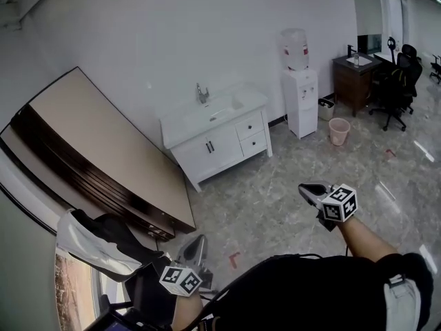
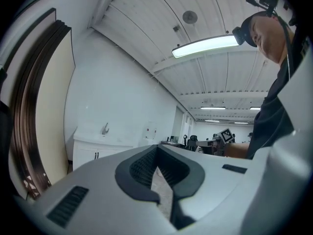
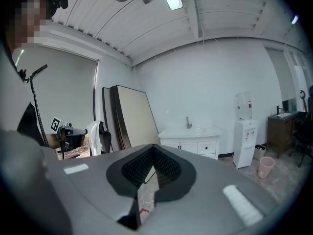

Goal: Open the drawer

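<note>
Both hands are up in front of the body, one gripper each. The right gripper [image 1: 305, 189] [image 3: 152, 148] is further out on the right side, at the end of a bare forearm [image 1: 364, 240] coming out of a dark sleeve [image 1: 406, 271], and it tips slightly downward. Its jaws are pressed together at the tips, gripping nothing. The left gripper [image 1: 198, 241] [image 2: 156, 148] is nearer and lower on the left, pointing pretty much level. Same deal there, jaws closed tip to tip and empty.

The drawer cabinet [image 1: 220, 143] is white, the bin [image 1: 338, 131] pink, the floor [image 1: 289, 167] mottled grey.
</note>
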`<state>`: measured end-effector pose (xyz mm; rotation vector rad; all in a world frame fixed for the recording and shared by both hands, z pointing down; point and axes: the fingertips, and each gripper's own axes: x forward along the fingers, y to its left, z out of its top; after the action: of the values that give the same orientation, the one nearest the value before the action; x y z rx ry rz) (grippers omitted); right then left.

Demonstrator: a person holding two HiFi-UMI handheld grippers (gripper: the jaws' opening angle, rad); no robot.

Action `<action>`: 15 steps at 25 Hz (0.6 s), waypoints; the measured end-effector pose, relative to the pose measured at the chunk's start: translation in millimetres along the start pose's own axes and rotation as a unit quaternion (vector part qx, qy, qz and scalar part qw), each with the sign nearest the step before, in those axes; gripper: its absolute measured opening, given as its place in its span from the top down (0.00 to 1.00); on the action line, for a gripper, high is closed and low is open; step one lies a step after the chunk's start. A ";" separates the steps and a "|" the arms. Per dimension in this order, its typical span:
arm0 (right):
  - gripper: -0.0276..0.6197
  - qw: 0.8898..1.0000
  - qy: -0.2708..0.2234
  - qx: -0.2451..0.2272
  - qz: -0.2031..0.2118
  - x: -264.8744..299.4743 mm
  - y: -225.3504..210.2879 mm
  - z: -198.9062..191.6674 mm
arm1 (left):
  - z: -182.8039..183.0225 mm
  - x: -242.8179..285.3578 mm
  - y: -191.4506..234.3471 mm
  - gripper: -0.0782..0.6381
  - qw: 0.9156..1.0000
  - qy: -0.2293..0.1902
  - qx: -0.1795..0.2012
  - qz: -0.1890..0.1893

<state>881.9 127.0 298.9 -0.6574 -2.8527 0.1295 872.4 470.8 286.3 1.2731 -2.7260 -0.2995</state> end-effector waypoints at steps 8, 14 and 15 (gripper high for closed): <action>0.96 1.000 0.001 -0.009 -0.001 91.6 51.1 21.0 | 23.1 -26.1 99.6 0.90 1.000 0.002 -0.001 -0.003; 0.96 1.000 0.025 -0.011 0.012 146.6 66.7 13.2 | 16.6 -37.0 152.1 0.90 1.000 0.005 -0.019 0.015; 0.96 0.999 0.027 -0.009 0.014 155.1 65.3 12.9 | 15.5 -36.2 158.8 0.90 1.000 0.005 -0.022 0.019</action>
<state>770.4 253.4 306.3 -0.6948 -2.7967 0.0881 774.3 600.2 306.5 1.2081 -2.7155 -0.3458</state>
